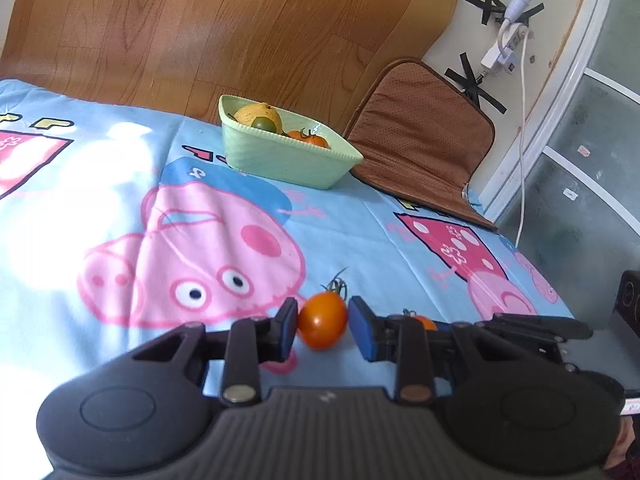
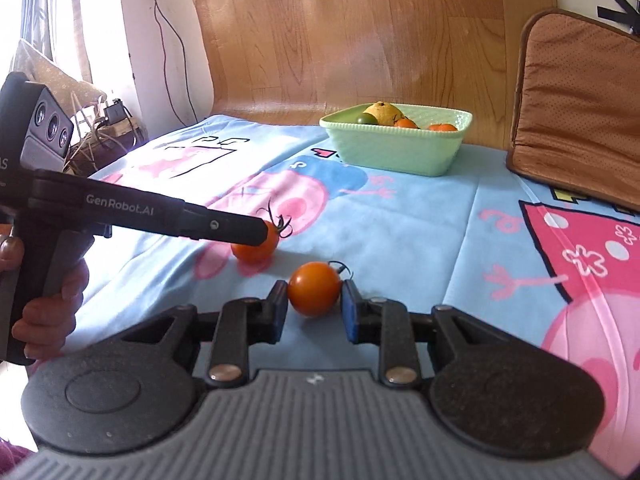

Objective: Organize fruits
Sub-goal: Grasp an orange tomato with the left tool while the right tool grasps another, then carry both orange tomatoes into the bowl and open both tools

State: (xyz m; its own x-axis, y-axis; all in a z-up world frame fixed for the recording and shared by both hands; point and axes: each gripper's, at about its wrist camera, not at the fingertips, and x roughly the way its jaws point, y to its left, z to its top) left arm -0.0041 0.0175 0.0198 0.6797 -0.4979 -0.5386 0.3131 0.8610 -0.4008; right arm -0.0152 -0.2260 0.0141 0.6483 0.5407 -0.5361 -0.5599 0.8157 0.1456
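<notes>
While both hand-held grippers straddle tomatoes on the cartoon blanket:
left hand-held gripper jaws apart around stemmed tomato; right hand-held gripper likewise around second tomato; green basket holds fruit beyond.

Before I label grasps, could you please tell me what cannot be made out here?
- Left wrist view: whether the left tool squeezes the left tomato; pad contact is unclear.
- Right wrist view: the same for the right tool and right tomato.
- Left wrist view: right tomato mostly hidden behind the tool's finger.
- Both views: the basket's lower fruit, hidden by its wall.
</notes>
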